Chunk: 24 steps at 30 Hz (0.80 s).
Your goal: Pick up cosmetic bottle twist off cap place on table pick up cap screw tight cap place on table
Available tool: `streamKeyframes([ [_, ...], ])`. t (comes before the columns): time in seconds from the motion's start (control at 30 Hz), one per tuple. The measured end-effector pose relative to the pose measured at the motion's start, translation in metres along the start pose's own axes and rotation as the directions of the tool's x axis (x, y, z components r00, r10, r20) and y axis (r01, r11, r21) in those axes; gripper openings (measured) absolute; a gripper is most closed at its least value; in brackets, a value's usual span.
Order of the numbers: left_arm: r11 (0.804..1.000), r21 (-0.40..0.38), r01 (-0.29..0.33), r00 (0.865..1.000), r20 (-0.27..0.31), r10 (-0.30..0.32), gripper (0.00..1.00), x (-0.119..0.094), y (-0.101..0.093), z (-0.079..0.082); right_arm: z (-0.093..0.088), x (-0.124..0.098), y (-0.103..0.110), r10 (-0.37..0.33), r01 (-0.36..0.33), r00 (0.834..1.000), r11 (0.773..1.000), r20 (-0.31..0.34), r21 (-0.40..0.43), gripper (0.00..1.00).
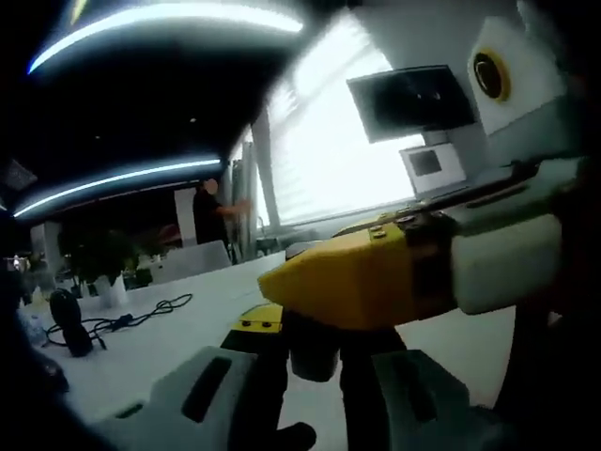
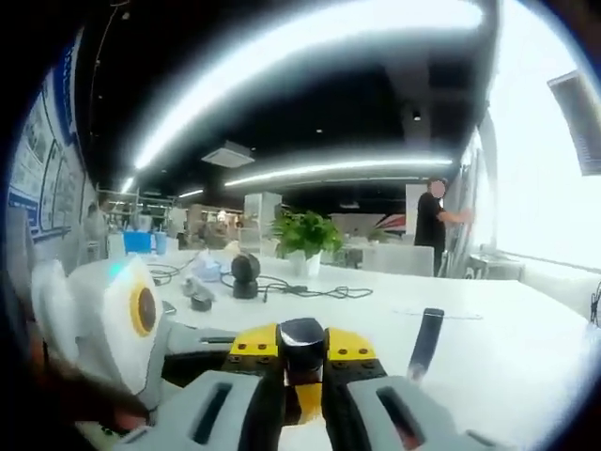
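Standing upright, cosmetic bottle (image 2: 302, 368) sits clamped in left hand-held gripper (image 2: 300, 352); right hand-held gripper (image 2: 302, 413) grips its cap (image 2: 302, 334)

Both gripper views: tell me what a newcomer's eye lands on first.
In the left gripper view, the yellow right gripper crosses the middle, close to the lens. In the right gripper view, a dark cap sits low in the centre between yellow pads, with a dark slim object on the white table to its right. Farther back, a potted plant and a person by the bright window.
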State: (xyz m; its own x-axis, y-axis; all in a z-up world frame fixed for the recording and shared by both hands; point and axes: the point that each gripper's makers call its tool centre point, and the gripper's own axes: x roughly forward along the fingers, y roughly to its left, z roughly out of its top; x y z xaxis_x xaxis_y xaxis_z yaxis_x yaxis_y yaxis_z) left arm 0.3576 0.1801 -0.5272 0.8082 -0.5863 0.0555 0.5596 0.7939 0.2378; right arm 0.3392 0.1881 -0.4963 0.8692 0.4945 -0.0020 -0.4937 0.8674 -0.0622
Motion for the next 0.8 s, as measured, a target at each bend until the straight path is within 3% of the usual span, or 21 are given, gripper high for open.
streamKeyframes([
  [0.17, 1.000, -0.001, 0.030, 0.999, -0.022, -0.030, 0.10, 0.002, 0.003, -0.007, -0.005, 0.005, 0.003, 0.058, -0.058, 0.998, 0.998, 0.012, -0.040, 0.11],
  [0.2, 0.999, 0.001, 0.039, 0.999, -0.025, -0.039, 0.10, 0.002, 0.001, -0.008, -0.006, 0.005, 0.002, 0.064, -0.064, 0.998, 0.998, 0.007, -0.009, 0.11],
  [0.33, 0.998, -0.016, 0.058, 0.998, -0.030, -0.058, 0.10, 0.001, 0.001, -0.009, -0.007, 0.005, 0.005, 0.106, -0.105, 0.994, 0.994, 0.017, -0.016, 0.11],
  [0.6, 0.982, -0.096, 0.162, 0.986, -0.012, -0.164, 0.10, -0.003, -0.001, -0.006, -0.007, -0.001, 0.009, 0.222, -0.221, 0.975, 0.975, 0.033, -0.024, 0.18],
  [0.7, 0.971, -0.106, 0.212, 0.977, -0.015, -0.215, 0.10, -0.007, -0.004, -0.006, 0.000, -0.006, 0.012, 0.311, -0.313, 0.949, 0.949, 0.059, 0.039, 0.18],
  [0.8, 0.951, -0.130, 0.280, 0.959, -0.016, -0.285, 0.10, -0.012, -0.011, -0.007, 0.007, -0.011, 0.014, 0.415, -0.421, 0.907, 0.903, 0.076, 0.091, 0.17],
])
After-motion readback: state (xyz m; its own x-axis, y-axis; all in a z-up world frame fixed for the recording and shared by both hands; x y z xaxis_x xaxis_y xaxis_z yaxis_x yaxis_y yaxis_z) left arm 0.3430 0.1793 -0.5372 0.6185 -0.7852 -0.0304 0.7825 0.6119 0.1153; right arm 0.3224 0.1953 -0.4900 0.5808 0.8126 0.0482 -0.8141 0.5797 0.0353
